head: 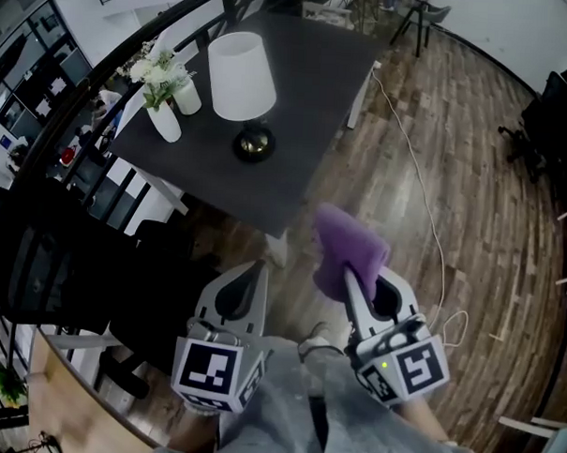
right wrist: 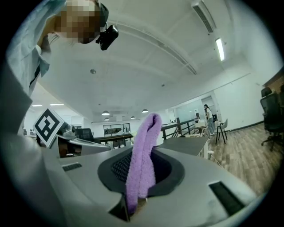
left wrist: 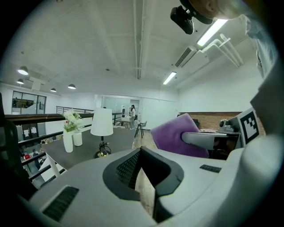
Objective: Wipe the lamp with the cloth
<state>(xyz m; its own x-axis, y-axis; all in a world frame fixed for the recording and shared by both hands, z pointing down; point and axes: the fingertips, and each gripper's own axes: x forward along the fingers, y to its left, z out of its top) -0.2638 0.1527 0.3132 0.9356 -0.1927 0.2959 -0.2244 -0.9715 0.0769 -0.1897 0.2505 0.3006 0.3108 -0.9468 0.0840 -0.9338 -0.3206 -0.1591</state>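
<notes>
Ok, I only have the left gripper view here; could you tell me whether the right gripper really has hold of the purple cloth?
Observer: Yes. In the right gripper view the right gripper has its jaws closed on the purple cloth, which stands folded between them.
Operator: Thank you. How near is the lamp?
Observer: The head view shows the lamp well in on the dark table, while the left gripper and the right one are short of the table's near edge.
Operator: Is anything lying on the floor?
Observer: A white cable trails from the table's far right corner across the wooden floor, ending to the right of the right gripper.
</notes>
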